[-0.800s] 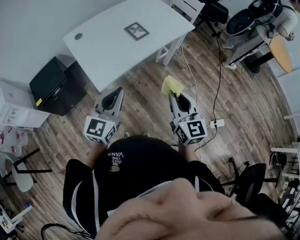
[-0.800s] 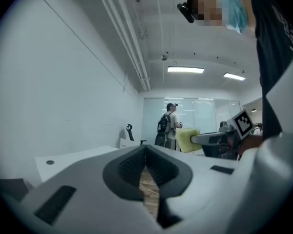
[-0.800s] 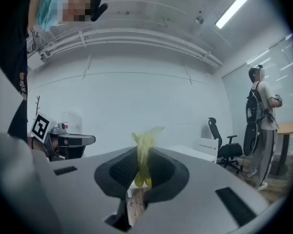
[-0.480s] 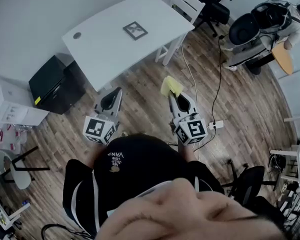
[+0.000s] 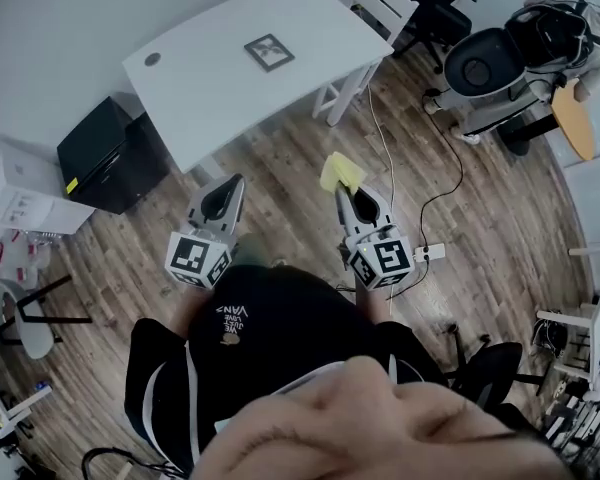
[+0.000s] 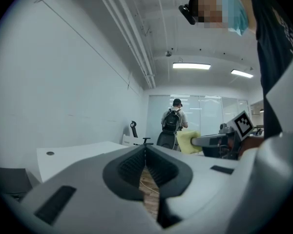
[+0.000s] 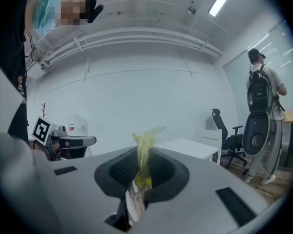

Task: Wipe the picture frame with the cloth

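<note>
Picture frame (image 5: 268, 52) shifted upward; left gripper (image 5: 227, 190) fingers closed empty, right gripper (image 5: 346, 190) fingers pinch cloth (image 5: 342, 171); shirt (image 5: 280, 333) perhaps reads VANS.

We hold both grippers out ahead of our chest, side by side, well apart, at much the same height, both pointing forward. Our left gripper (image 5: 223, 192) has its jaws closed tip to tip with nothing between them. Our right gripper (image 5: 352, 196) is clamped on the yellow cloth (image 5: 342, 171), which sticks out past the jaw tips. Our arms seem bent close to the body, though our own head and shoulders hide most of them.
</note>
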{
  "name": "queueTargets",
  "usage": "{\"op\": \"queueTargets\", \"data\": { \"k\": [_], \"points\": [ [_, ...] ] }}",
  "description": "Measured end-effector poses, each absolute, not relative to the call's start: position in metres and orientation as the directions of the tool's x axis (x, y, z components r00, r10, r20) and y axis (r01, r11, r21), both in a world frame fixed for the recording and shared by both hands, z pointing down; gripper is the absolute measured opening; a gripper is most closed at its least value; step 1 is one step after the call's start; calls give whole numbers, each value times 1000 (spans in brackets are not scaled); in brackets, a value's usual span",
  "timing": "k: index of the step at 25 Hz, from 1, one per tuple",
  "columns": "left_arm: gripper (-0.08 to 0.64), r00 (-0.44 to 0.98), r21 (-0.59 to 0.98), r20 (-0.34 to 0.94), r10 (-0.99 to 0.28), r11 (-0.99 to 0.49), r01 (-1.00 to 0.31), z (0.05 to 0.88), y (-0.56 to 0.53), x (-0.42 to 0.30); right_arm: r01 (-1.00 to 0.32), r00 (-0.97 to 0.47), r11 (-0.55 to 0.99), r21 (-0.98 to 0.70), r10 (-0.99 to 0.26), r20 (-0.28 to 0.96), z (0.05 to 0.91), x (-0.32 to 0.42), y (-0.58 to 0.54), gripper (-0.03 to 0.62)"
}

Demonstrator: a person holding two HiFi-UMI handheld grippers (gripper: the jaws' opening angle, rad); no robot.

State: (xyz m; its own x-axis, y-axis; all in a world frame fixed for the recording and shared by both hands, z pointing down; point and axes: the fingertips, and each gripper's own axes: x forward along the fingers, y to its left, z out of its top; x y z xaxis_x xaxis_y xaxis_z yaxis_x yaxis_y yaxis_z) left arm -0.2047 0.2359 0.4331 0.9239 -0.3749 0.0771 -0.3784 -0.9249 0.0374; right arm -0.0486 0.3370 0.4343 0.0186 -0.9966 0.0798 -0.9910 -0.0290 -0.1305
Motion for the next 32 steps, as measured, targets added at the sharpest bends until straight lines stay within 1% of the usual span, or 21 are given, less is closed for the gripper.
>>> {"op": "queueTargets", "data": {
  "k": [5, 15, 25, 32],
  "points": [
    [17, 919, 44, 103, -379, -922, -385, 440, 231, -196, -988, 10, -23, -151, -996, 85, 440, -39, 333, 44],
    [17, 930, 57, 97, -355, -931, -361, 447, 193, -158, -988, 27, -41, -147, -995, 100, 447, -7, 296, 44],
    [17, 939, 56, 104, -329, -940, -335, 442, 122, -118, -989, 25, -41, -139, -994, 111, 441, 20, 223, 44],
    [15, 952, 57, 110, -284, -955, -292, 445, 58, -91, -989, 35, -52, -139, -991, 127, 441, 40, 154, 44]
  ]
}}
